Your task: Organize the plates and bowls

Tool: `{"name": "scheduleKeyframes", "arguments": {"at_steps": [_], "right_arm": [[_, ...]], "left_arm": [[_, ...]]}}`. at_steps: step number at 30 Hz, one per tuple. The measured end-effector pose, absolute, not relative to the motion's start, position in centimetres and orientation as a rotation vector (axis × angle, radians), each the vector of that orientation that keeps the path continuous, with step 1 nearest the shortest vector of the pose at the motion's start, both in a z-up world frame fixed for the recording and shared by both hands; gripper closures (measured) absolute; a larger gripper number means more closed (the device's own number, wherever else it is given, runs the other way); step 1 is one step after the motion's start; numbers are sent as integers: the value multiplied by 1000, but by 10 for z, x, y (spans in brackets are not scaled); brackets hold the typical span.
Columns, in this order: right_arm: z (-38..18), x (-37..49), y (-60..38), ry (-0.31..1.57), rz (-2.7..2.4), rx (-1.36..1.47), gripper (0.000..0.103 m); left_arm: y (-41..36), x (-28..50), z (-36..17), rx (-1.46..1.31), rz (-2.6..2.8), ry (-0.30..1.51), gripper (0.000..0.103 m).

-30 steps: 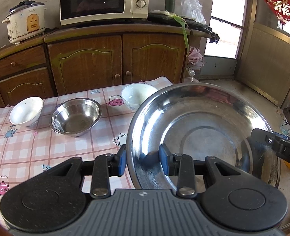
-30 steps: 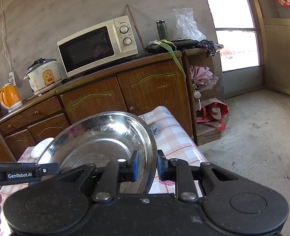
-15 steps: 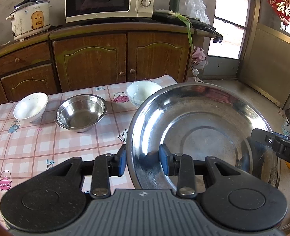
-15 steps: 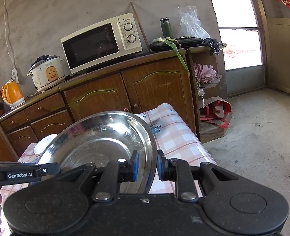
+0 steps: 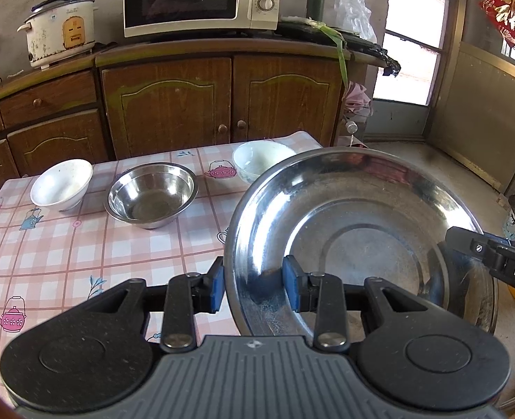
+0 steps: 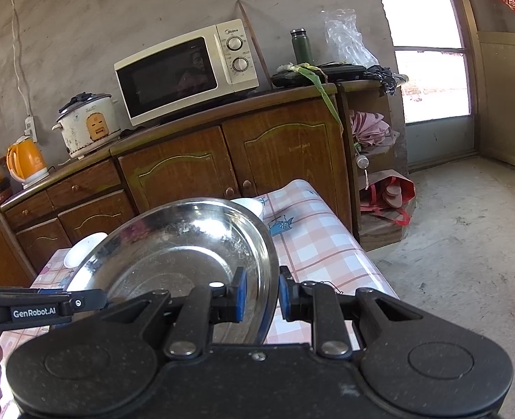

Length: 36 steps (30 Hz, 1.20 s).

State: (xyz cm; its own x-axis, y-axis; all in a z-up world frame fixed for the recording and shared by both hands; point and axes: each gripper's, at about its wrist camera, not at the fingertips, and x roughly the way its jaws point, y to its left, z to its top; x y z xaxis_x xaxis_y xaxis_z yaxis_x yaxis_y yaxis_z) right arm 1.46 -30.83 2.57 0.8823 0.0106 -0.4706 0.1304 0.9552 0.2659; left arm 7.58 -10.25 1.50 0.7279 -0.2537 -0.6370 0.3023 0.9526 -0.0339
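The steel plate is held tilted above the desk's right edge, clenched at opposite rims by left tongs and right tongs, bowls lying leftward.

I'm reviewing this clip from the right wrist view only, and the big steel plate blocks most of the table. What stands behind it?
Observer: In the left wrist view a smaller steel bowl stands on the table, between the left white bowl and the right white bowl.
Operator: Does the left gripper really grip the plate?
Observer: Yes. The left gripper has one blue pad outside and one inside the rim of the steel plate.
Operator: Is anything stacked yet?
Observer: No. The three bowls stand apart, none inside another.
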Motion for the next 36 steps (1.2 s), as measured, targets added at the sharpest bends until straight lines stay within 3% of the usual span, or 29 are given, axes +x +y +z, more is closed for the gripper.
{"name": "scheduleKeyframes", "arguments": {"at_steps": [36], "right_arm": [[33, 4, -280, 493, 4, 256, 78]], "left_arm": [[-68, 51, 18, 61, -266, 666, 68]]}}
